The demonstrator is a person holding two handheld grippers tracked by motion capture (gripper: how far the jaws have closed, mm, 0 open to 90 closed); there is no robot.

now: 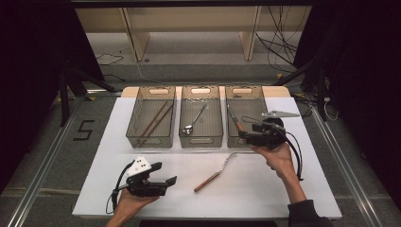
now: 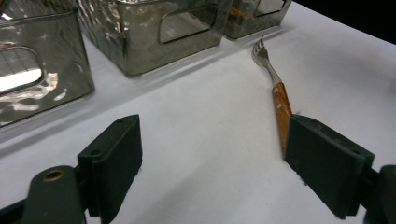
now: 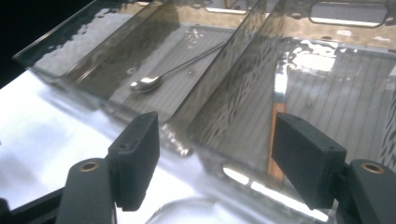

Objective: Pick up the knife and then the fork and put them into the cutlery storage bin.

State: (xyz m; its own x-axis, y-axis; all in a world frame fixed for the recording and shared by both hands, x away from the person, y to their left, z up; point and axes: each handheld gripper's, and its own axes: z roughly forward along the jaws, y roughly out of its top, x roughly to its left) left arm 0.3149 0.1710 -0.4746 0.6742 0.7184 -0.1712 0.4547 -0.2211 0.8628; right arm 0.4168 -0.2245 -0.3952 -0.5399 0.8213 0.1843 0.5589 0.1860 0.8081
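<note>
Fork [image 1: 215, 173] on white table [image 1: 293, 189], dim room.

three smoked-clear bins stand in a row: the left bin [image 1: 151, 117], the middle bin [image 1: 201, 116] and the right bin [image 1: 243, 116], just ahead of the right gripper [image 1: 242, 135]. two chopsticks [image 1: 156, 119] lie in the far left one. one spoon [image 1: 194, 120] is in the middle. one wood-handled knife [image 3: 279, 108] sits past the right gripper. one wood-handled fork [image 1: 215, 172] is on the table, just beside the left gripper [image 1: 173, 181]. two grippers, two hands.
</note>
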